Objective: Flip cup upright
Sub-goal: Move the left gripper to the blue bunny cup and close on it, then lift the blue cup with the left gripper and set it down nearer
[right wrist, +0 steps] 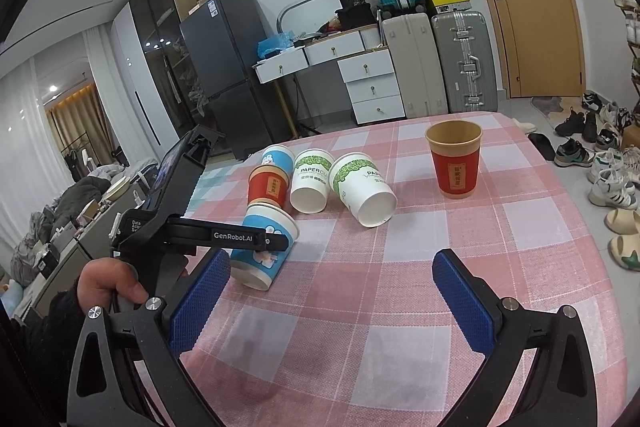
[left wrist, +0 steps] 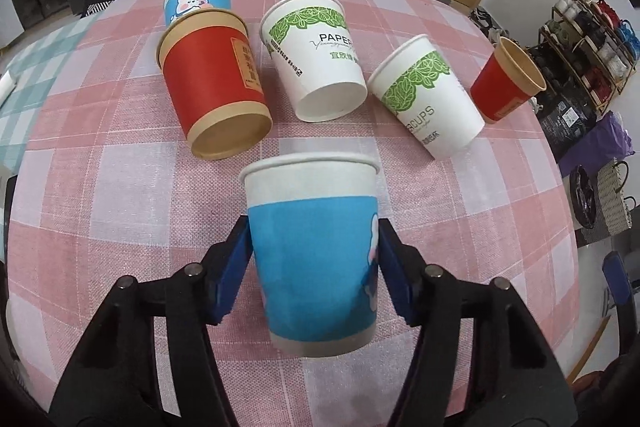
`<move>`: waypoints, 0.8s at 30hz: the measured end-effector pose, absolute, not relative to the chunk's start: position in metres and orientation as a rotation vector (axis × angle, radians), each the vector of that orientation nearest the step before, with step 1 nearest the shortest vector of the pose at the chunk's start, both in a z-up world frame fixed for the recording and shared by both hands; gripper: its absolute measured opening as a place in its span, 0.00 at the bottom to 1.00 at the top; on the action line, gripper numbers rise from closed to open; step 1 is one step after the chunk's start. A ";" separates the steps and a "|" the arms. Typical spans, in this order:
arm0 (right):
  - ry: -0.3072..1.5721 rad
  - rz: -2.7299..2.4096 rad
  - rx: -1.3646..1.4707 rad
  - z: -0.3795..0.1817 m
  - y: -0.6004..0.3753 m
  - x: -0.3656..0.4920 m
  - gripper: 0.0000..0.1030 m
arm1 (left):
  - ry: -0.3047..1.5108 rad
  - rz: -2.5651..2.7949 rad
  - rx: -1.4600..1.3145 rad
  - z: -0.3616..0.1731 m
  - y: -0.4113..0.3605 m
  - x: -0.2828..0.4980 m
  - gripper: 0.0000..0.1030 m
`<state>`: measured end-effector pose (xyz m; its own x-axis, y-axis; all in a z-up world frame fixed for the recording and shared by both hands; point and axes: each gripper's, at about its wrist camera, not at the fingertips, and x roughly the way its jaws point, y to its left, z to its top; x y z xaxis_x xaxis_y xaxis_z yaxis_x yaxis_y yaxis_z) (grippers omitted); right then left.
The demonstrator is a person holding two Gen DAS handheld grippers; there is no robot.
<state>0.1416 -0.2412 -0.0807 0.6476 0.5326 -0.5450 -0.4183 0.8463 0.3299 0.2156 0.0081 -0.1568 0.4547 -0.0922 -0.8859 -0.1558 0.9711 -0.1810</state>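
Left tool (left wrist: 316,259) is gripping the blue cup (left wrist: 312,247) w/ its blue pads pressing the sidewalls, one each side, approx mid-body; we're judging the cup as off the pink checked tabletop (left wrist: 120,187), tilted, rim pointing away from us and the base toward the camera. In the right wrist view the same cup (right wrist: 266,247) is leaning, base low and near the cloth, mouth up and toward the far side, so the flip is looking partway done. To finish well we're wanting to keep rotating until the rim is level, then lower so the base is sitting flat before easing the pads apart; squeeze should be staying light, since paper walls dent. We're also watching the fallen red cup (left wrist: 214,87) and the white leaf-print cup (left wrist: 316,59) just beyond, plus another white cup (left wrist: 428,99), so the set-down spot is best kept on the near side. Right tool (right wrist: 332,307) is hovering wide apart, holding nothing, low over the cloth. An upright red cup (right wrist: 454,163) is standing farther off.
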 end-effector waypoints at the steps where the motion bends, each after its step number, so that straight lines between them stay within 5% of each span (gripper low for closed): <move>1: 0.672 0.543 0.180 -0.078 -0.242 0.139 1.00 | 1.104 0.031 -0.264 -0.155 0.009 0.215 0.54; 24: 0.598 0.558 0.165 -0.037 -0.236 0.057 1.00 | 0.955 -0.028 -0.297 -0.041 0.013 0.033 0.55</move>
